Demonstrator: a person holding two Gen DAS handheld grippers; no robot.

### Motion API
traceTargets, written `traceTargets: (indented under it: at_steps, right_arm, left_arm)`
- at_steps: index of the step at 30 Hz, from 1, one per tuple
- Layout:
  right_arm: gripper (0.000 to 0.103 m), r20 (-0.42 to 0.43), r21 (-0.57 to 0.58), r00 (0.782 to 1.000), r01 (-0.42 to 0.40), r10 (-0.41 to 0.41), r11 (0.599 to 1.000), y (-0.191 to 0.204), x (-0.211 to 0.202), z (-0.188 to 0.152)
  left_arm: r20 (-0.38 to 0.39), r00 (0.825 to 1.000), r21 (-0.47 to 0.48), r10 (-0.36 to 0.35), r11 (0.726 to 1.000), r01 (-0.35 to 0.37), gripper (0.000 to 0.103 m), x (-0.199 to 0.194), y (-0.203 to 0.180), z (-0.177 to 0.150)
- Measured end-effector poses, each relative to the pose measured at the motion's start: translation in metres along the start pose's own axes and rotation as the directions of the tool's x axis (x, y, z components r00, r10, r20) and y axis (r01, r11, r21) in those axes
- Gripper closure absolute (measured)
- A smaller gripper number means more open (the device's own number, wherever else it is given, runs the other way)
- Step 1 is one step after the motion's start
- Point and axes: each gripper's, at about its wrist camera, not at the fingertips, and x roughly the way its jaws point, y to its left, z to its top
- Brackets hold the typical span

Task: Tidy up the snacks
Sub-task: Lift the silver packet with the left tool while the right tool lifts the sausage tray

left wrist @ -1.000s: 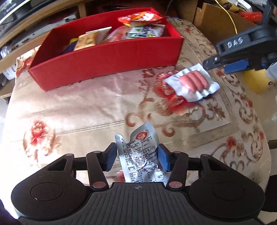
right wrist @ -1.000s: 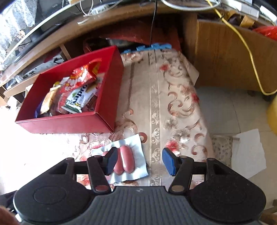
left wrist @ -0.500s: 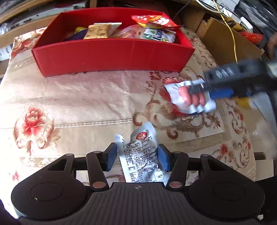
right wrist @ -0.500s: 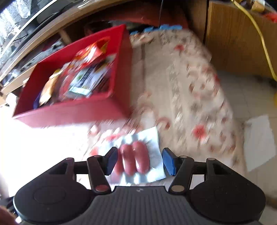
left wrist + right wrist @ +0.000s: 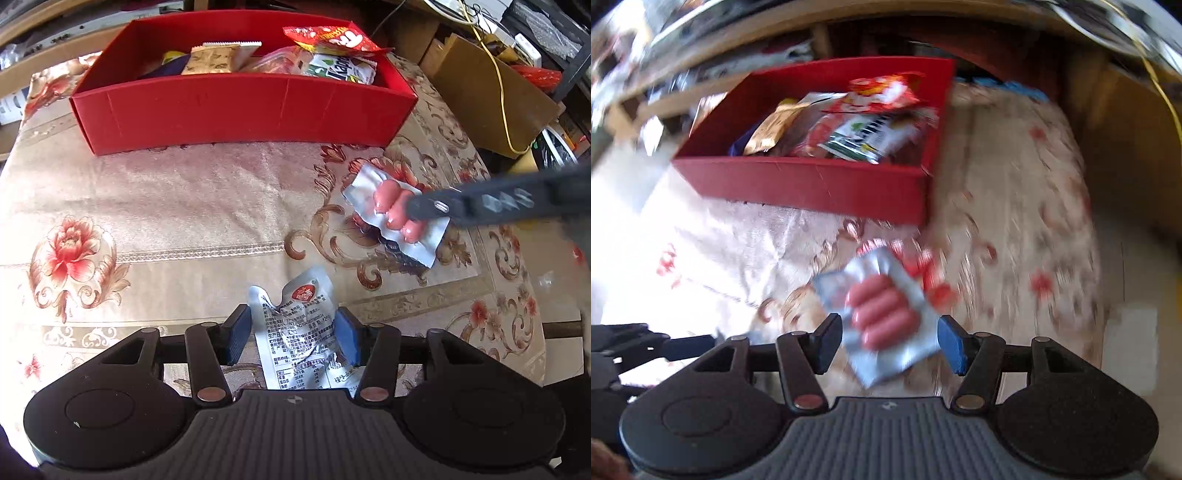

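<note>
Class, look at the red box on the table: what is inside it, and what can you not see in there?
Inside the red box lie several snack packets: a beige one, a red one and a green-and-white one. They overlap, so the packets underneath and the box floor are hidden.

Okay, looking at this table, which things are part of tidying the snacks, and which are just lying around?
Part of the job:
- red box
- silver snack packet between the left gripper pads
- sausage pack at the right gripper

Just lying about:
- cardboard box
- yellow cable
- floral tablecloth
</note>
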Motion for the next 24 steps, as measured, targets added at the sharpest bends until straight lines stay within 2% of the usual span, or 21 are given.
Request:
traceTargets:
  at_steps: [3, 6, 9, 12, 13, 14, 15, 18, 20, 22, 24]
  right_arm:
    - [0.045, -0.032, -0.024, 0.999, -0.023, 0.023, 0.999, -0.001, 0.016, 0.004]
    - [0.039, -0.053, -0.063, 0.998, -0.032, 0.029, 0.997, 0.004, 0.023, 0.0]
    - [0.038, -0.042, -0.074, 0.999, -0.017, 0.014, 0.997, 0.01, 0.022, -0.006]
    - [0.04, -0.024, -0.127, 0.999, 0.035, -0.039, 0.991, 0.021, 0.017, -0.015]
    - [0.044, -0.02, -0.132, 0.999, 0.045, -0.048, 0.99, 0.023, 0.015, -0.018]
    - [0.054, -0.032, -0.142, 0.998, 0.046, -0.051, 0.989, 0.024, 0.013, -0.021]
    - [0.062, -0.028, -0.128, 0.999, 0.041, -0.045, 0.991, 0.024, 0.009, -0.024]
    - [0.068, -0.024, -0.105, 0.999, 0.03, -0.032, 0.994, 0.022, 0.002, -0.029]
    - [0.07, -0.021, -0.087, 0.999, 0.029, -0.031, 0.996, 0.019, -0.004, -0.034]
    - [0.079, -0.022, -0.065, 1.0, 0.014, -0.016, 0.998, 0.017, -0.011, -0.039]
    - [0.081, -0.031, -0.042, 0.999, -0.013, 0.011, 0.999, 0.018, -0.012, -0.041]
  left_arm:
    - [-0.008, 1.0, -0.01, -0.018, 1.0, 0.018, 0.03, 0.003, -0.001, 0.001]
    - [-0.018, 0.999, -0.01, -0.03, 1.0, 0.03, 0.02, 0.007, -0.005, 0.003]
    - [-0.019, 1.0, 0.012, -0.013, 1.0, 0.013, 0.018, 0.009, -0.01, 0.003]
    - [-0.012, 1.0, 0.039, 0.009, 0.999, -0.009, 0.024, 0.009, -0.013, 0.0]
    - [-0.01, 1.0, 0.046, 0.019, 0.999, -0.018, 0.026, 0.008, -0.013, -0.001]
    - [-0.007, 1.0, 0.051, 0.026, 0.998, -0.026, 0.031, 0.007, -0.012, -0.002]
    - [-0.005, 0.999, 0.051, 0.032, 0.998, -0.032, 0.035, 0.006, -0.011, -0.002]
    - [-0.002, 0.999, 0.046, 0.04, 0.998, -0.04, 0.042, 0.003, -0.007, -0.004]
    - [-0.001, 0.999, 0.039, 0.042, 0.998, -0.042, 0.045, 0.0, -0.004, -0.006]
    - [0.001, 0.999, 0.036, 0.044, 0.998, -0.044, 0.046, -0.002, -0.002, -0.007]
    - [0.003, 0.999, 0.039, 0.05, 0.998, -0.05, 0.046, -0.003, -0.002, -0.008]
